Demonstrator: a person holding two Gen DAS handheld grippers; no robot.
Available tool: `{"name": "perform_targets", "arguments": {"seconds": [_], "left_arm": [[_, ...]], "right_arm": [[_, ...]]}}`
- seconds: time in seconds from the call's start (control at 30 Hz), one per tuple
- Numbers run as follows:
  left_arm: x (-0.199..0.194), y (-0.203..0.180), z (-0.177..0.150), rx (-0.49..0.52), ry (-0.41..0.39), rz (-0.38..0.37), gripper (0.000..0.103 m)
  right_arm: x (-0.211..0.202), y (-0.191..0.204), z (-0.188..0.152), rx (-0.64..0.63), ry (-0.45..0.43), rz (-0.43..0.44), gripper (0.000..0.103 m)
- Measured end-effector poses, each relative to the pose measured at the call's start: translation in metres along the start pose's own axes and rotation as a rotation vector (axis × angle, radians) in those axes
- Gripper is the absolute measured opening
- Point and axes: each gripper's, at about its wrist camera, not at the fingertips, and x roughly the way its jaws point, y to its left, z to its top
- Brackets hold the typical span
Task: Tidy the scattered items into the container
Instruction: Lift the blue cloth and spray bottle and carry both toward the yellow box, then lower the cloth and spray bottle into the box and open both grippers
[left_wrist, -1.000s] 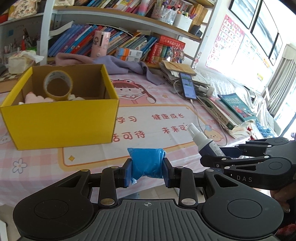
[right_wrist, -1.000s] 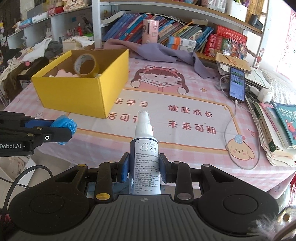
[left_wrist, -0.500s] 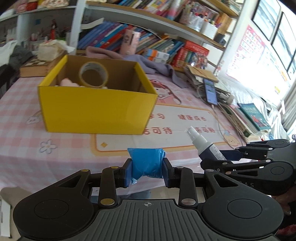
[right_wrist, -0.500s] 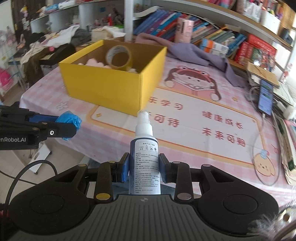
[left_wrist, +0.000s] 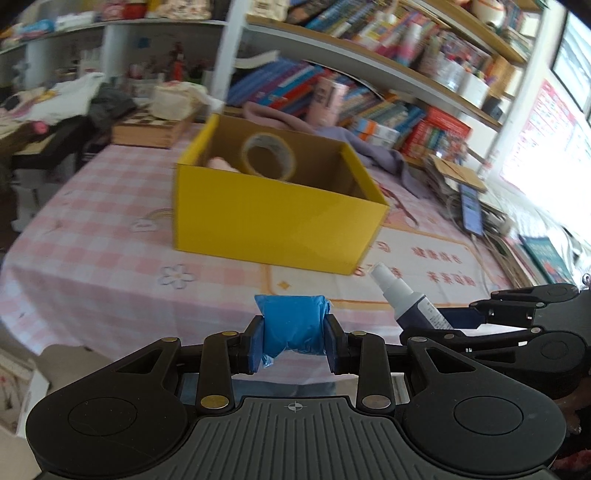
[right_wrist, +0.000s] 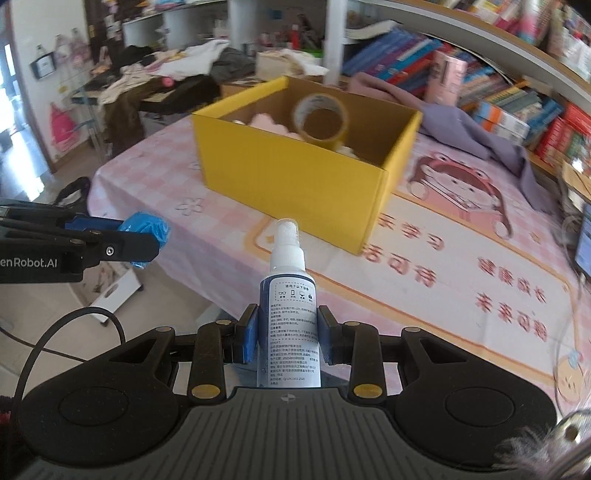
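Left hand-held gripper (left_wrist: 295, 338) pinches a blue packet (left_wrist: 293, 325); right hand-held gripper (right_wrist: 288, 334) pinches a spray bottle (right_wrist: 290, 317), nozzle forward. Both hang off the table (left_wrist: 92, 266) edge, on the near side of the yellow box (left_wrist: 273, 229). A tape roll (left_wrist: 267, 157) already sits inside the box.

To do it well: clear the box's near wall, get over the opening, then release one item at a time.

Writing: "enRobot.AI" on the left gripper's side; bottle label too small to read.

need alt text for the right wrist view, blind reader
The right gripper holds a white spray bottle upright between its fingers, facing an open yellow box on a pink checked tablecloth. A tape roll sits inside; the left gripper holds a blue packet.
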Motion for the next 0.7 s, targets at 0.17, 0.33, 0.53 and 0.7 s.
{"name": "perform_targets", "arguments": {"seconds": [0.17,0.33,0.53,0.7], "left_arm": [[-0.009,0.009,0.000,-0.038,-0.026,0.045,0.031],[-0.012,0.014,0.009,-0.051,-0.056,0.064,0.031],[-0.007,0.010,0.044,-0.009,-0.129,0.072,0.031],[0.008,0.003,0.078,0.040,-0.170,0.066,0.031]], "right_arm": [[0.005,0.009,0.009,-0.049,-0.007,0.040,0.031],[0.004,0.006,0.021,-0.064,-0.053,0.045,0.031],[-0.001,-0.012,0.049,-0.055,-0.143,0.036,0.031],[0.002,-0.031,0.080,-0.042,-0.206,0.021,0.031]]}}
